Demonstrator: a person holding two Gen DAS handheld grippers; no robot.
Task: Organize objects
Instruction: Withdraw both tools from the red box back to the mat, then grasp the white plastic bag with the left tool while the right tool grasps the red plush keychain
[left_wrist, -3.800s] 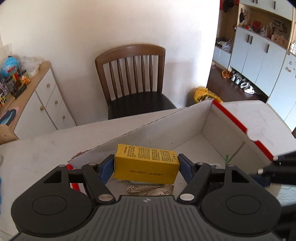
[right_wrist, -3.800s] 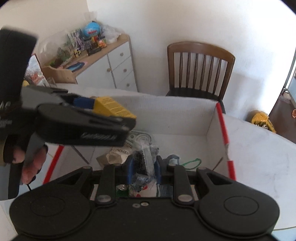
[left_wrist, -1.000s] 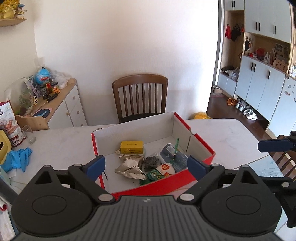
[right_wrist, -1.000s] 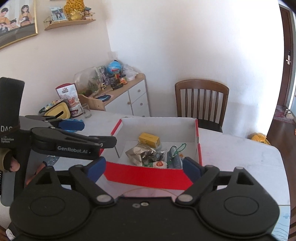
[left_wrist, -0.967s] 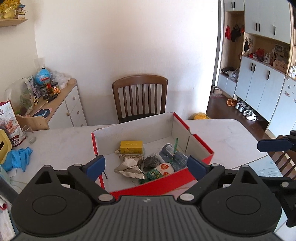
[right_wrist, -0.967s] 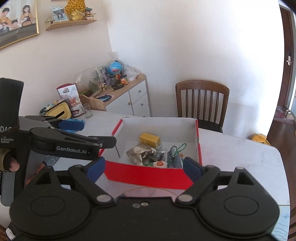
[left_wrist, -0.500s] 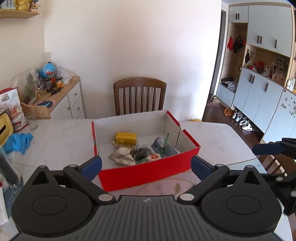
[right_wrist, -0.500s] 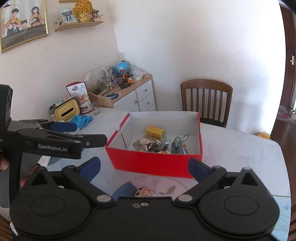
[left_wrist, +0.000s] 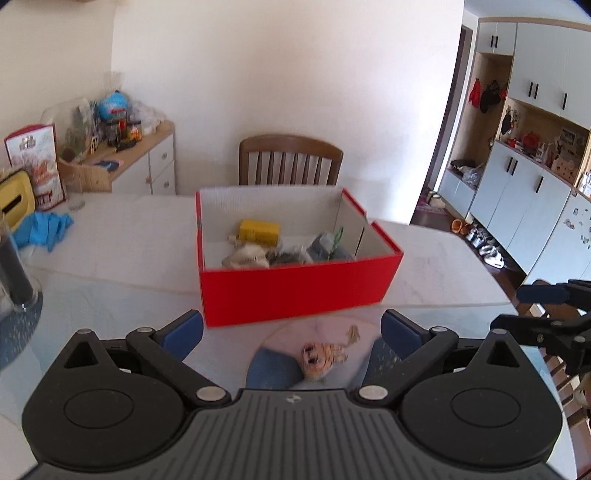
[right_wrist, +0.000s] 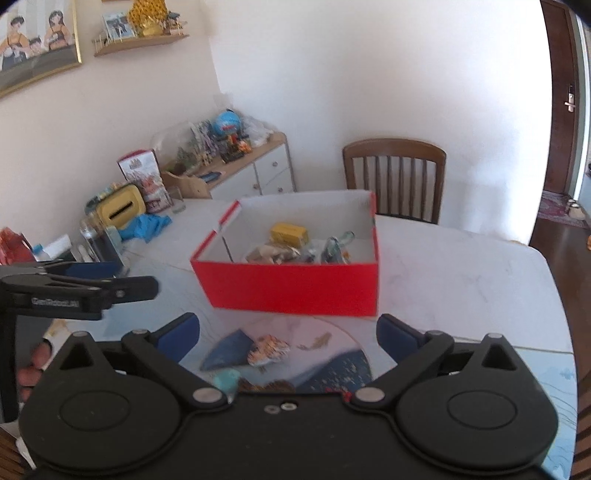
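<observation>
A red box (left_wrist: 295, 288) with a white inside stands on the white table (left_wrist: 110, 258); it also shows in the right wrist view (right_wrist: 291, 286). In it lie a yellow carton (left_wrist: 258, 230), crumpled wrappers (left_wrist: 245, 256) and a bluish packet (left_wrist: 325, 243). My left gripper (left_wrist: 291, 328) is open and empty, near the table's front edge, well short of the box. My right gripper (right_wrist: 288, 330) is open and empty too. A small orange striped toy (left_wrist: 319, 356) lies on a round mat between the left fingers and the box; it also shows in the right wrist view (right_wrist: 267, 349).
A wooden chair (left_wrist: 290, 160) stands behind the table. A blue glove (left_wrist: 46, 227), a yellow holder (left_wrist: 13, 203) and a snack bag (left_wrist: 35, 166) lie at the table's left. A dark glass (left_wrist: 13, 277) stands at the left edge. A sideboard (right_wrist: 255, 166) stands along the wall.
Both grippers let go of their items into the box, opened and drew back and up from it. The box now looks smaller and the mat with the toy has come into view.
</observation>
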